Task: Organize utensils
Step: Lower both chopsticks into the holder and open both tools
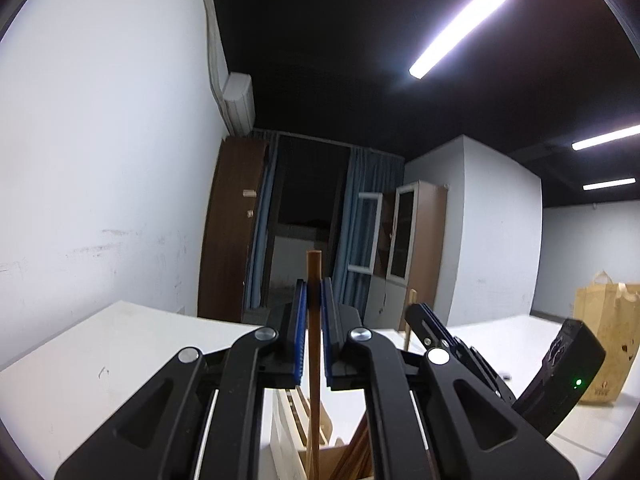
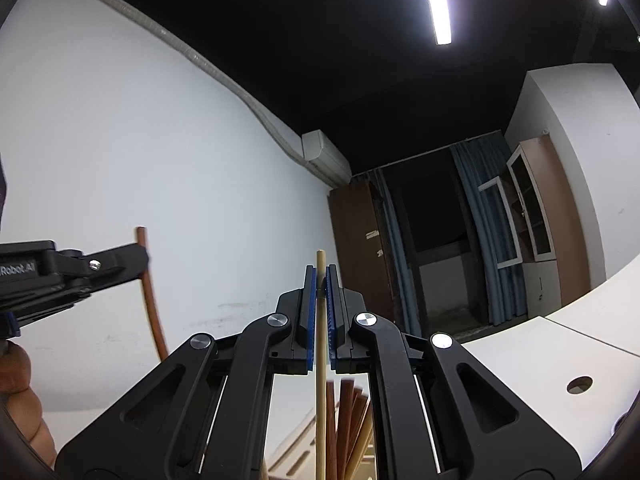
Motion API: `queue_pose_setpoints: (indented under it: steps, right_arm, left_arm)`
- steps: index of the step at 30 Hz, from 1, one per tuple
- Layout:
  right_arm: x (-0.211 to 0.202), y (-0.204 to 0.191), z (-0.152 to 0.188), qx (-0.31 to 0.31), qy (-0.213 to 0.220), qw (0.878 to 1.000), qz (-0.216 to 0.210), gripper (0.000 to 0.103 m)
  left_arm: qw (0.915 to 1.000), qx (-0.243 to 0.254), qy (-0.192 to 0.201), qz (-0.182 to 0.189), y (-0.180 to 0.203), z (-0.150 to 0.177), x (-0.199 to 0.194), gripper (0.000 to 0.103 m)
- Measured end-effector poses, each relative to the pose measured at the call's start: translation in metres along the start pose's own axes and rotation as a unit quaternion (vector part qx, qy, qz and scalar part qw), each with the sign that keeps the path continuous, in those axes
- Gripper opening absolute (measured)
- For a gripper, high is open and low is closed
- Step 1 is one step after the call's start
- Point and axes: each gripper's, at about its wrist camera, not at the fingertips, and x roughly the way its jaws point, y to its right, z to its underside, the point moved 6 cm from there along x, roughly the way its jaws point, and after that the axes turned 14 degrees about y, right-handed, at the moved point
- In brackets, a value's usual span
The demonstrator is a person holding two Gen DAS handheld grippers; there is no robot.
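Both pairs of jaws are clamped on chopsticks. At lower centre of the left wrist view, the left gripper (image 1: 314, 292), black with blue ribbed pads, pinches a dark brown wooden chopstick (image 1: 314, 352) that stands upright between the pads. Its blunt top pokes out just above the fingertips, and its shaft runs straight down through the gap toward the bottom edge of the frame. Below the jaws, at the bottom centre, sits a pale wooden utensil holder (image 1: 294, 424) with slatted walls, and a bundle of brown chopsticks (image 1: 354, 452) leans inside it; the held stick's lower end drops into that area, though I cannot tell whether it touches anything. The holder rests on a white table (image 1: 100, 360).

At lower centre of the right wrist view, the right gripper (image 2: 320, 280), of the same black and blue build, squeezes a pale yellow bamboo chopstick (image 2: 320, 380), also upright, with its tip rising a little above the pads and its length running down past the bottom of the frame. Just right of it, below the jaws, the reddish-brown and pale sticks fan out of the holder.

At the left edge of this view the left gripper appears side-on with its brown stick, well apart from the right jaws, and a person's hand (image 2: 20, 392) shows at the lower left.
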Motion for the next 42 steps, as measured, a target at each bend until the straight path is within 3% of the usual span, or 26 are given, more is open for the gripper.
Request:
queue_pose_setpoints:
  steps: [20, 28, 42]
  right_arm:
    - [-0.036, -0.003, 0.009, -0.021, -0.088, 0.996, -0.008, 0.004]
    - [-0.038, -0.003, 0.017, -0.018, -0.136, 0.99, -0.015, 0.004]
    - [-0.047, -0.012, 0.027, -0.022, -0.182, 0.983, -0.019, 0.005]
  left_arm:
    - [0.9967, 0.027, -0.074, 0.021, -0.012, 0.033, 0.012, 0.007]
    - [0.9955, 0.029, -0.087, 0.023, -0.016, 0.049, 0.011, 0.007]
    - [0.9922, 0.045, -0.11, 0.037, -0.009, 0.078, 0.003, 0.007]
